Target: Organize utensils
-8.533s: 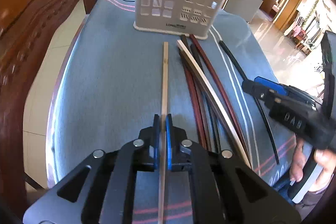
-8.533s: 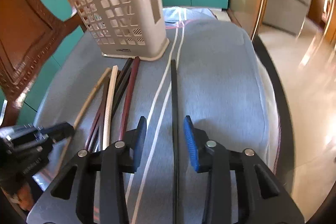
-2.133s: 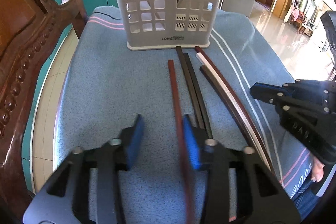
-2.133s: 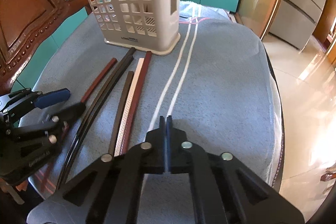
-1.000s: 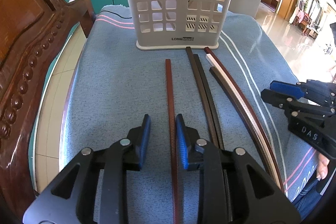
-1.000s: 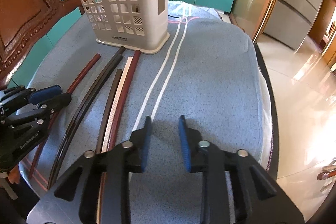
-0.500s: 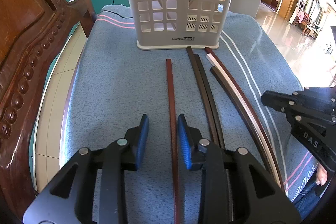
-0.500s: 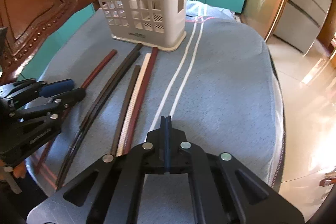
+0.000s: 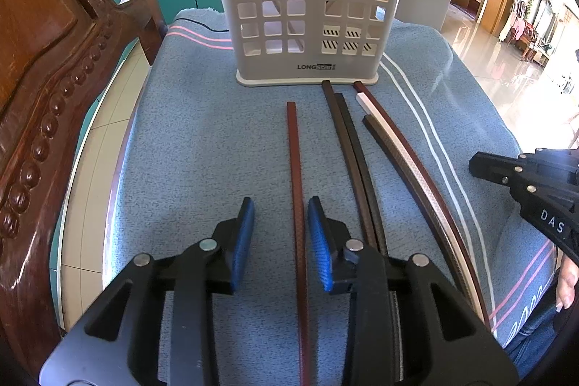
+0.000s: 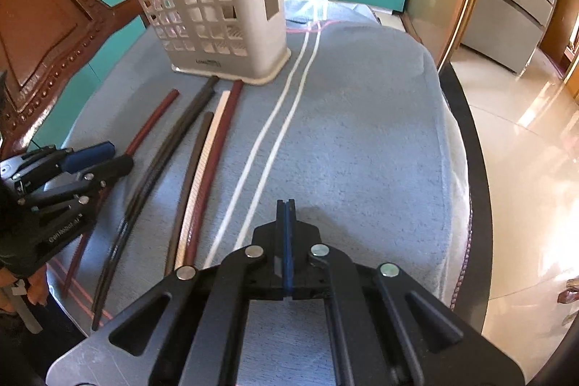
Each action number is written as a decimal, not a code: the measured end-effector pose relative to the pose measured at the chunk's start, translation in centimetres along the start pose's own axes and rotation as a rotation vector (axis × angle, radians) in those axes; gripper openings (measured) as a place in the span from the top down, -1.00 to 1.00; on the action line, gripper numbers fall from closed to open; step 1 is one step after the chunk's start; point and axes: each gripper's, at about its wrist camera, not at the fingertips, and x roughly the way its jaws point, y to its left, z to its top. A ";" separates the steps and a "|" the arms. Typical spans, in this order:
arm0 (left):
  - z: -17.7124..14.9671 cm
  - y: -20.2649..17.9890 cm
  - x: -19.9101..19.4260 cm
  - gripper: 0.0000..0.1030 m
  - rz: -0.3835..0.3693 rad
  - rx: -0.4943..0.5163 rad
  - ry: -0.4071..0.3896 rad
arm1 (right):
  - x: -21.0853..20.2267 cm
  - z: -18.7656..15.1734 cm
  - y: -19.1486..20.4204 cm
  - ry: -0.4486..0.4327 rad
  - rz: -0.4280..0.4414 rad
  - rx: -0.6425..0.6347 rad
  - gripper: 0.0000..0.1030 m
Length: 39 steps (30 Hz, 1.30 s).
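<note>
Right tongs (image 10: 286, 208) snapped together (empty); left tongs (image 9: 280, 223) straddle red chopstick (image 9: 295, 151).

Bright daylight, floor (image 10: 524, 118) glare right, fisheye-bent edges, sharp focus.

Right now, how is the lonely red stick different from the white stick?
The reddish-brown chopstick lies alone, apart from the others, while the white chopstick is squeezed between two darker sticks. The reddish-brown one sits between the open pads of the left tool; no tool is at the white one. The white one's far end reaches closer to the grey plastic basket. Both lie flat on the blue towel, pointing towards the basket.
</note>
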 end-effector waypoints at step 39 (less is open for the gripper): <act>2.4 1.6 1.4 0.35 -0.045 -0.137 0.026 | 2.7 5.2 2.1 0.004 0.092 0.036 0.68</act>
